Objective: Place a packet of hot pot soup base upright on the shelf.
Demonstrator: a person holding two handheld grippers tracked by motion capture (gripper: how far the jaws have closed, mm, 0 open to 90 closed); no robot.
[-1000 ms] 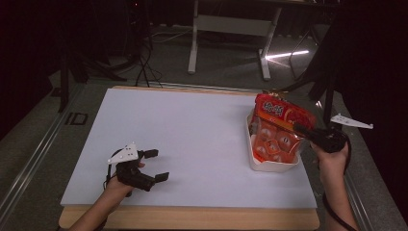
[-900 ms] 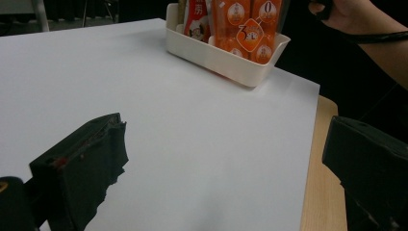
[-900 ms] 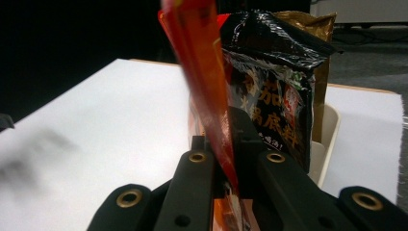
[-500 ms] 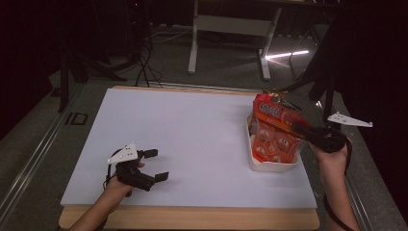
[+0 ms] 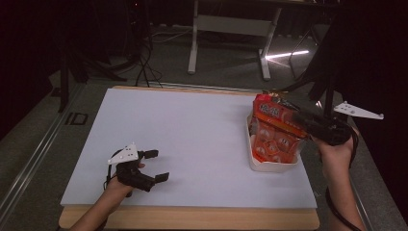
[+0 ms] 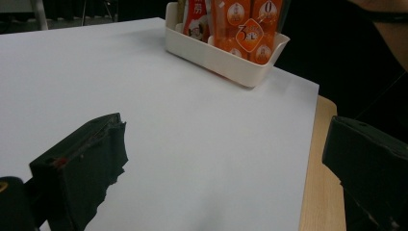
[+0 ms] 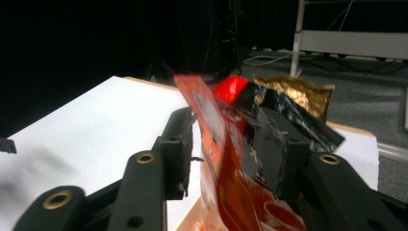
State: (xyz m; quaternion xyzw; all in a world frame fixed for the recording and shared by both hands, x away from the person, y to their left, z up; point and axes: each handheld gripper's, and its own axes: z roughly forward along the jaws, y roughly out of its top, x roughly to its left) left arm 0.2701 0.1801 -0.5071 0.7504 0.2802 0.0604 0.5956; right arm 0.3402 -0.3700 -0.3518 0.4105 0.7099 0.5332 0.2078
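A white bin (image 5: 269, 166) at the table's right edge holds orange snack packets (image 5: 276, 130) standing upright. My right gripper (image 5: 308, 120) reaches in from the right at the top of the tallest packet. In the right gripper view that orange-red packet (image 7: 216, 139) stands between the jaws, which have just been opening; the left pad stands off the packet with a gap. A gold packet (image 7: 298, 94) shows behind it. My left gripper (image 5: 156, 166) rests low over the near left of the white table, open and empty. Its view shows the bin (image 6: 231, 60) and packets (image 6: 245, 24) far off.
The white sheet (image 5: 192, 139) covers the table, and a wooden edge (image 5: 192, 219) runs along the near side. A metal frame's legs (image 5: 195, 43) and cables lie on the dark floor beyond the far edge.
The right hand and gripper have lifted slightly and the jaws have spread off the packet's top. The left gripper has stayed where it was.
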